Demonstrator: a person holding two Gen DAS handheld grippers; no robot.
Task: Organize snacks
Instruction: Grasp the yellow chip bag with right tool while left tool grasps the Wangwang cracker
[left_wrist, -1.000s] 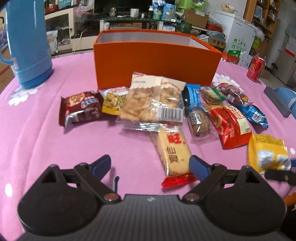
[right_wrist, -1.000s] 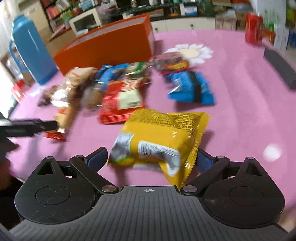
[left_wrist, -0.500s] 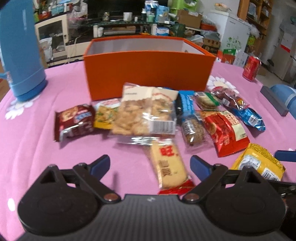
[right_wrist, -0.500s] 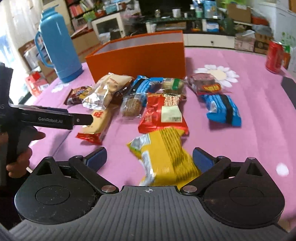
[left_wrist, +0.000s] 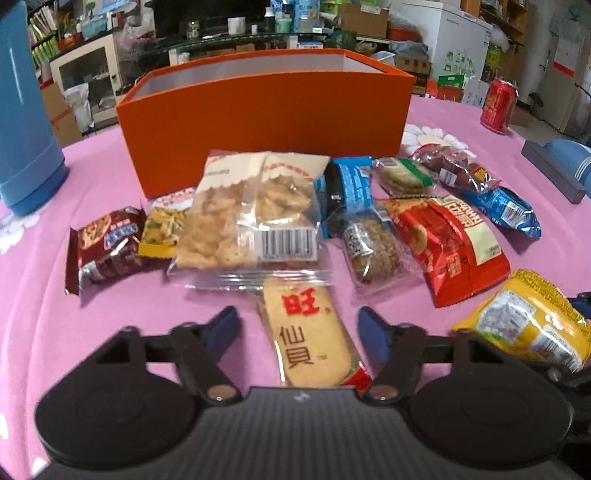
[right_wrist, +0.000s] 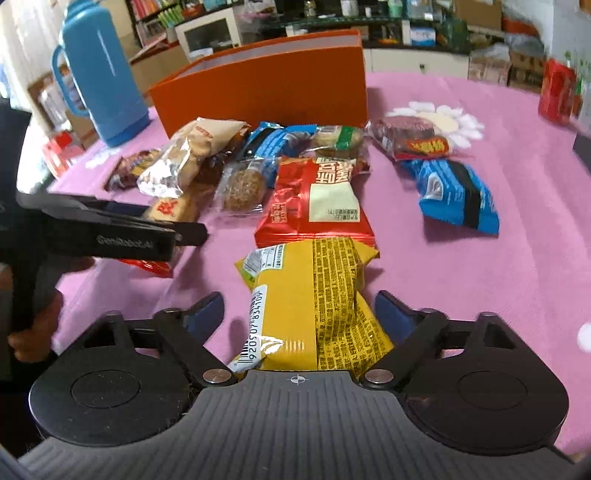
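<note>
Both tongs have just been closing yet grip nothing: the left tongs (left_wrist: 298, 326) straddle the rice-cracker packet (left_wrist: 309, 334), the right tongs (right_wrist: 300, 310) the yellow packet (right_wrist: 314, 295), each lying on the worktop (right_wrist: 480, 266) pointing toward twelve o'clock, where the orange box (left_wrist: 266, 122) stands.

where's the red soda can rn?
The red soda can stands at the far right of the pink table in the left wrist view, right of the orange box, apart from the snack pile.
</note>
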